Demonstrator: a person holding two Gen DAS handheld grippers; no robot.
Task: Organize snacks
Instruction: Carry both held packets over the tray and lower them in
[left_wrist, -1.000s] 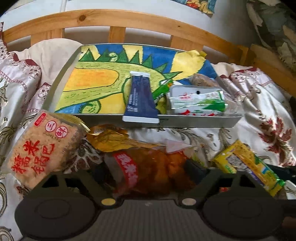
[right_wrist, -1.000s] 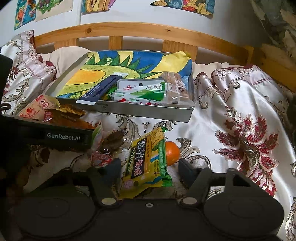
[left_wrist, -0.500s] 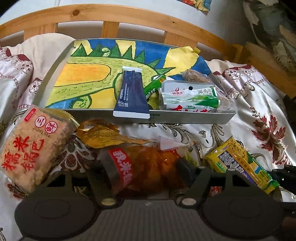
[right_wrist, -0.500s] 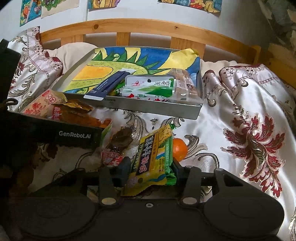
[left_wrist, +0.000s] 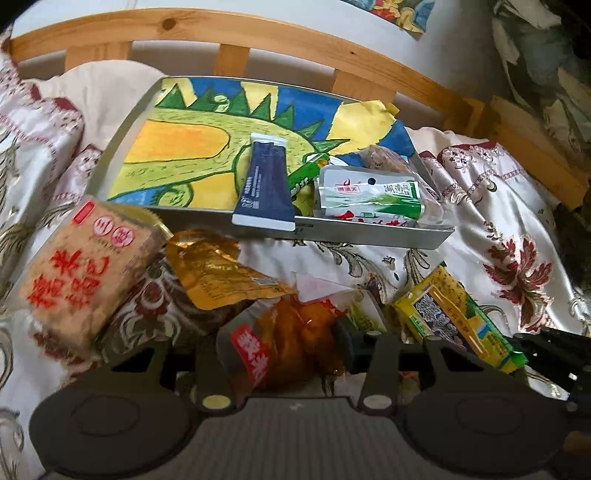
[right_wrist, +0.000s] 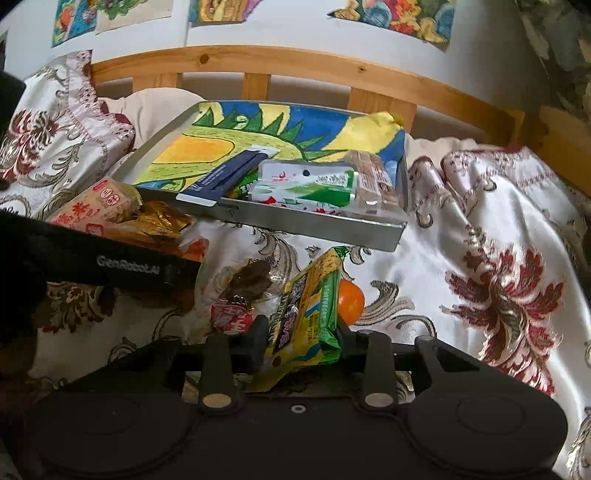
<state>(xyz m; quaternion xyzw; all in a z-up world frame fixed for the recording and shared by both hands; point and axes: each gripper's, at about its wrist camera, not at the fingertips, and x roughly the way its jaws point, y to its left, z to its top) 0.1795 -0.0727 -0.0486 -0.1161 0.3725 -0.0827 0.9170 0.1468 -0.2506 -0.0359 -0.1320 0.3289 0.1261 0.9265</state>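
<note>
Left claw (left_wrist: 286, 345) — jaws just closing, now pinching the clear orange snack pouch (left_wrist: 291, 343) at its near end, in front of the metal tray (left_wrist: 369, 236). The pouch looks light, soft and slick; a mid-body pinch likely crushes the contents, so the sealed edge is the safer hold. Right claw (right_wrist: 301, 341) — jaws likewise just closing, pressed on the yellow-green packet (right_wrist: 308, 317), which lies on the bed in front of the tray beside an orange (right_wrist: 351, 301). This packet appears light and crinkly, stiffer along its length.
</note>
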